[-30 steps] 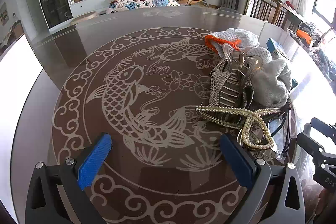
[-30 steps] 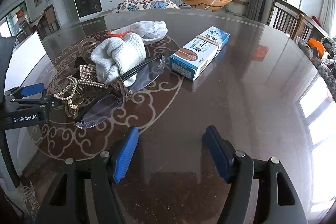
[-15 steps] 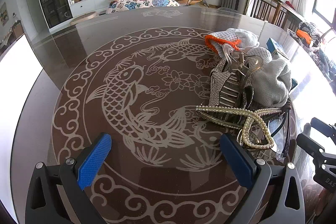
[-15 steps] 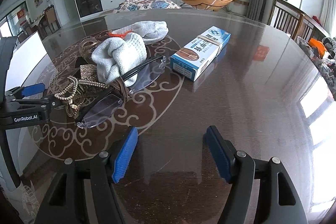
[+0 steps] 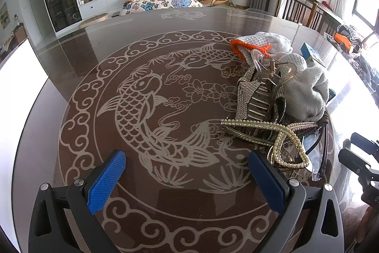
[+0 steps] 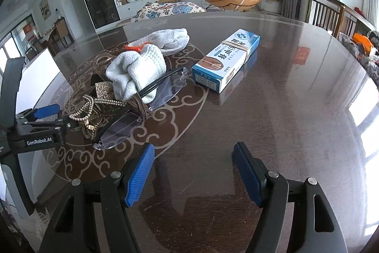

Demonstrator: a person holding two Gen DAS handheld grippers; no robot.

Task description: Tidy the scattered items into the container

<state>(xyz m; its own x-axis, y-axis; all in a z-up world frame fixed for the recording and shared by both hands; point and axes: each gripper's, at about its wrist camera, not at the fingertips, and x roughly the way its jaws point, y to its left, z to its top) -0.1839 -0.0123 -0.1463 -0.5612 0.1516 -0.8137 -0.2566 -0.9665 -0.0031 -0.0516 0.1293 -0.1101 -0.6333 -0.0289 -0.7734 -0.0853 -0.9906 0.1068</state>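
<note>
A small woven basket (image 6: 138, 104) is piled with white knitted cloths (image 6: 136, 69), rimless glasses (image 6: 151, 91), a rhinestone hair claw (image 5: 257, 96) and a pearl hair clip (image 5: 279, 134). A white cloth with orange trim (image 5: 260, 44) lies behind the pile. A blue and white box (image 6: 226, 59) lies on the table to the right of the basket. My left gripper (image 5: 187, 179) is open and empty, just left of the pile. My right gripper (image 6: 194, 172) is open and empty, in front of the box.
The round dark table (image 5: 118, 44) has a pale fish pattern under glass. Dining chairs (image 5: 300, 8) stand at the far right edge. The left gripper also shows in the right wrist view (image 6: 40, 125).
</note>
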